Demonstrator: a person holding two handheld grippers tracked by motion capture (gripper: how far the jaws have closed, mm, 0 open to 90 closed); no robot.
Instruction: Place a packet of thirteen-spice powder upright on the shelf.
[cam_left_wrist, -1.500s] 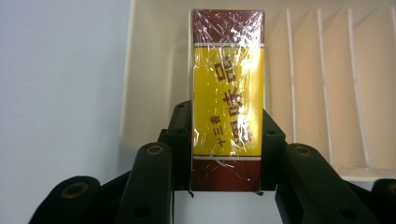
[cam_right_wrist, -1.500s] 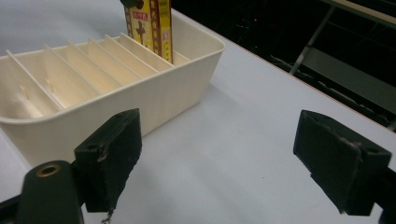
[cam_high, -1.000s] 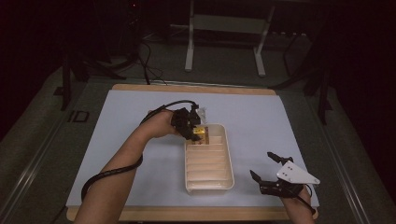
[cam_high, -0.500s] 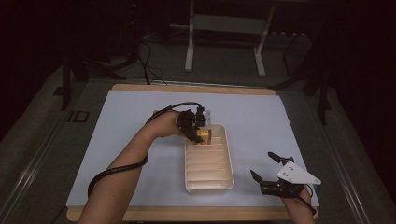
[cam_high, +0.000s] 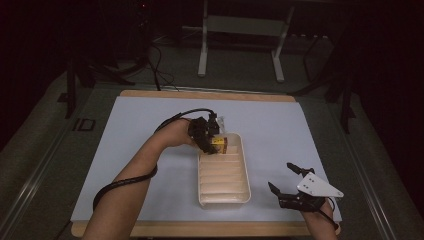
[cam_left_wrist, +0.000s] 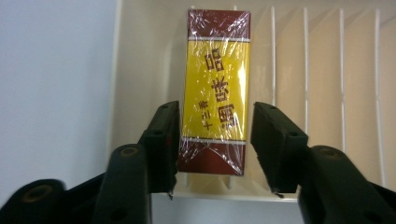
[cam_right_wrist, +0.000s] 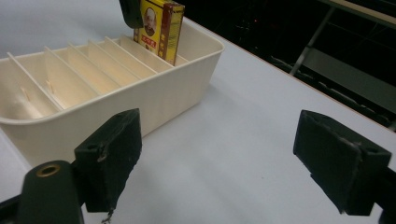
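Cream divided tray (cam_high: 239, 192), one yellow-red box (cam_left_wrist: 215, 88), two grippers.

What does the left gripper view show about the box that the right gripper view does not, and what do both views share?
The left gripper view shows the yellow panel of the box with dark red characters, clear wrap and dark red ends, lying between the left gripper's jaws, which stand slightly apart from its sides.

The right gripper view shows another face of the box with a printed portrait, standing in the end slot of the tray, and the right gripper wide open over the pale table.

Both show the cream tray with its thin dividers and the box at one end.
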